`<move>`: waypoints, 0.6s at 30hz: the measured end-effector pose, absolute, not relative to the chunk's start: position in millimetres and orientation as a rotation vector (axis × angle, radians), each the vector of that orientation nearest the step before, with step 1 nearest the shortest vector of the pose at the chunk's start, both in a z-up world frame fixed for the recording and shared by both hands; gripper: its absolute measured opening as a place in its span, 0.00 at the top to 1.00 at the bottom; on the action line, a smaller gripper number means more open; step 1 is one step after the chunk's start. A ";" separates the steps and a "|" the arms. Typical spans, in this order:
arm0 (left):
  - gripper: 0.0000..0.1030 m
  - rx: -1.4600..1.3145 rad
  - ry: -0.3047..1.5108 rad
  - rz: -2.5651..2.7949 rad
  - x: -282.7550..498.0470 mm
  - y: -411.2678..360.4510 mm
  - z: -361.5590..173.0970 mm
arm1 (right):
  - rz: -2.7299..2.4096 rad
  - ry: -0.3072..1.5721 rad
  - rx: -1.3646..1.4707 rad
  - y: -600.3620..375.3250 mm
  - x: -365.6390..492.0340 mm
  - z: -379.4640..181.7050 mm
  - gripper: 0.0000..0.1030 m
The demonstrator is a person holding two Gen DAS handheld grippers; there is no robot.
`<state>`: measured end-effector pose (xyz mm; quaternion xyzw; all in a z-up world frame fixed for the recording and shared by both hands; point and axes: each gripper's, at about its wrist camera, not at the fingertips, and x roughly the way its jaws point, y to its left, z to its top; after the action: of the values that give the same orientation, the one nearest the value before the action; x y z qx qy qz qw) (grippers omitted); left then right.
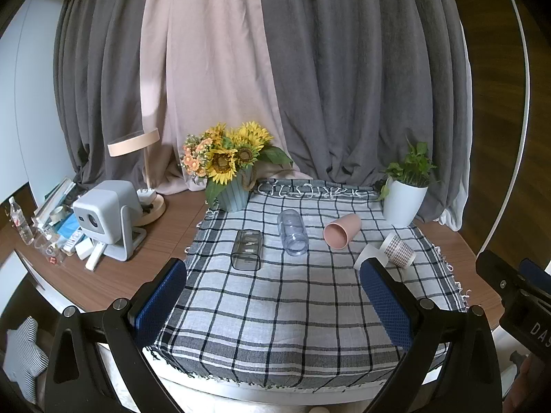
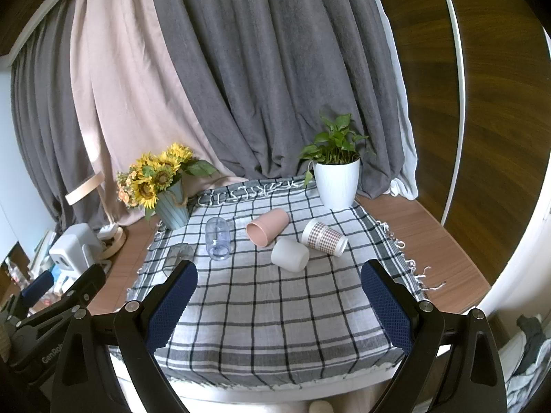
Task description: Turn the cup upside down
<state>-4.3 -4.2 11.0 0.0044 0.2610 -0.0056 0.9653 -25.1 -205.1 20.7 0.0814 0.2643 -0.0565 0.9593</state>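
Observation:
Several cups lie on their sides on a checked cloth point(image 1: 275, 303): a dark clear square cup point(image 1: 246, 249), a clear bluish cup point(image 1: 292, 232), a pink cup point(image 1: 342, 230), a white cup point(image 2: 290, 254) and a brown-checked paper cup point(image 2: 323, 237). In the right wrist view the clear cup point(image 2: 217, 239) and pink cup point(image 2: 267, 229) lie beyond the gripper. My left gripper point(image 1: 272, 275) is open and empty above the cloth's near half. My right gripper point(image 2: 279, 275) is open and empty, just short of the white cup.
A sunflower pot point(image 1: 232, 196) stands at the cloth's far left corner, a white plant pot point(image 1: 404, 204) at the far right. A projector point(image 1: 106, 216), a lamp point(image 1: 137, 144) and clutter sit on the wooden table point(image 1: 113, 278) to the left. Curtains hang behind.

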 end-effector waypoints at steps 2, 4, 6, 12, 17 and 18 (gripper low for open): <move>0.00 0.009 0.528 -0.010 -4.3 -4.3 10.9 | -0.114 0.535 0.166 -205.0 -25.2 20.2 0.07; 0.00 0.006 0.529 -0.010 -4.3 -4.3 10.8 | -0.115 0.536 0.166 -204.7 -25.5 20.0 0.07; 0.00 0.002 0.533 -0.014 -2.7 -8.1 9.7 | -0.115 0.537 0.166 -204.2 -25.6 19.6 0.07; 0.00 0.004 0.553 -0.021 1.4 -21.6 5.8 | -0.118 0.549 0.167 -208.9 -24.9 12.5 0.07; 0.00 0.018 0.575 -0.001 8.8 -32.7 0.1 | -0.123 0.566 0.166 -216.2 -18.7 5.7 0.07; 0.00 0.021 0.580 0.009 11.7 -36.3 -1.4 | -0.124 0.572 0.167 -221.4 -15.5 3.8 0.07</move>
<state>11.7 -36.3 -1.4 0.0104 0.2861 0.0043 0.9581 -15.5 -221.4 3.8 0.0823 0.2814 -0.0609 0.9541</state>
